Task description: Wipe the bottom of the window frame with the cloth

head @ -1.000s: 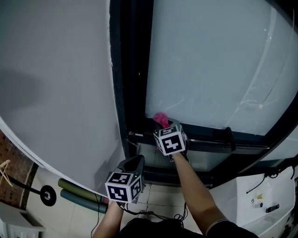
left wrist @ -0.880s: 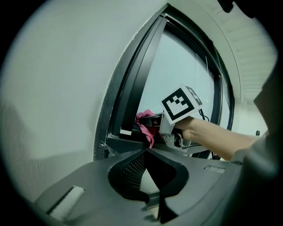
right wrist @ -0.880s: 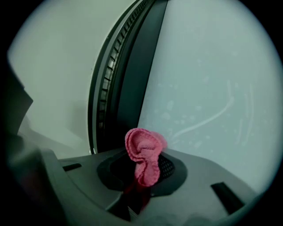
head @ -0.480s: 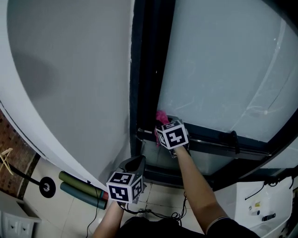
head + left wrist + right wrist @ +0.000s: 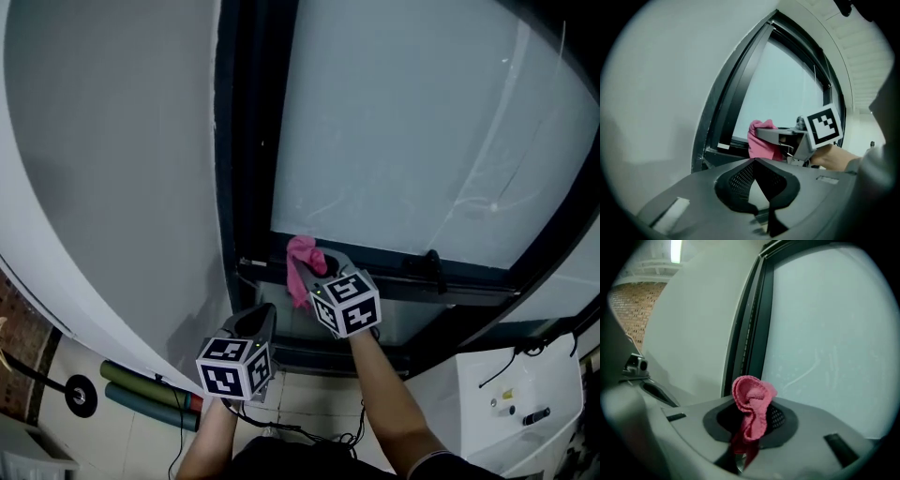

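Observation:
A pink cloth [image 5: 300, 266] is bunched in my right gripper [image 5: 313, 272], which is shut on it. The cloth sits at the left end of the window's dark bottom rail [image 5: 403, 270], close to the corner with the upright frame bar [image 5: 248, 141]. In the right gripper view the cloth [image 5: 752, 406] sticks up from the closed jaws, with the frost-pale glass [image 5: 834, 343] behind it. My left gripper [image 5: 260, 321] hangs lower and to the left, shut with nothing in it. In its own view the left gripper [image 5: 754, 162] looks toward the cloth [image 5: 761, 140].
A white wall [image 5: 112, 150] runs left of the frame. A dark handle [image 5: 434, 266] sits on the bottom rail to the right. Green rolled tubes [image 5: 141, 394], a black round base [image 5: 80, 396] and cables [image 5: 309, 433] lie on the floor. A white unit [image 5: 516, 403] stands at lower right.
The right gripper and the cloth have shifted left along the bottom rail toward the frame corner. The cloth now hangs to the left of the marker cube. The left gripper has stayed low.

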Tool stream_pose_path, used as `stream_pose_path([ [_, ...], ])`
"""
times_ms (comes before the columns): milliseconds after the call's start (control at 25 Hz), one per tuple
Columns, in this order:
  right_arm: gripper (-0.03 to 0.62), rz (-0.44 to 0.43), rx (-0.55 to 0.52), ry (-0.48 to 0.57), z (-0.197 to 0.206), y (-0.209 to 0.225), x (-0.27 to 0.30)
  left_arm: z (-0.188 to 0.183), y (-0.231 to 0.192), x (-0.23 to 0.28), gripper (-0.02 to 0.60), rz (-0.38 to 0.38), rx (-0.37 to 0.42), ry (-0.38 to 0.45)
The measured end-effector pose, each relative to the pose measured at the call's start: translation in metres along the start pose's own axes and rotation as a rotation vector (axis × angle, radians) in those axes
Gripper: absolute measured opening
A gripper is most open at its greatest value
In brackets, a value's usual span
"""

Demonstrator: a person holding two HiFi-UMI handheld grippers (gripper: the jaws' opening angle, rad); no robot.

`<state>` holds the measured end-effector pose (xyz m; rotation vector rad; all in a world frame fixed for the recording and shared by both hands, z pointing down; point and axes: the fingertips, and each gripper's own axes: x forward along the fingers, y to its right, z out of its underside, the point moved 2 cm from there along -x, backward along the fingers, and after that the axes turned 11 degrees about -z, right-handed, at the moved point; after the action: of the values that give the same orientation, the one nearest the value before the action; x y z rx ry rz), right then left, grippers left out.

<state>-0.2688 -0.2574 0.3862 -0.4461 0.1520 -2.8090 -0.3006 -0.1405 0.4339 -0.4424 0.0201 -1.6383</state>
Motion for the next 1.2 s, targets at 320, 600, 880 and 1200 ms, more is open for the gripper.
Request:
stream_pose_path([
  [320, 0.080, 0.085, 0.057, 0.212, -0.024, 0.025, -0.134, -0.024, 0.094, 0.022, 0.008, 0.129, 0.078, 0.059],
  [600, 0.080, 0.216, 0.126, 0.320, -0.015, 0.058, -0.244, -0.032, 0.183, 0.036, 0.007, 0.268, 0.142, 0.066],
  [880, 0.081, 0.307, 0.163, 0.319, 0.015, 0.081, -0.308, -0.033, 0.251, 0.042, 0.008, 0.336, 0.205, 0.072],
  [1200, 0.081, 0.372, 0.166, 0.298, 0.035, 0.102, -0.338, -0.027, 0.279, 0.052, 0.008, 0.343, 0.240, 0.054],
])
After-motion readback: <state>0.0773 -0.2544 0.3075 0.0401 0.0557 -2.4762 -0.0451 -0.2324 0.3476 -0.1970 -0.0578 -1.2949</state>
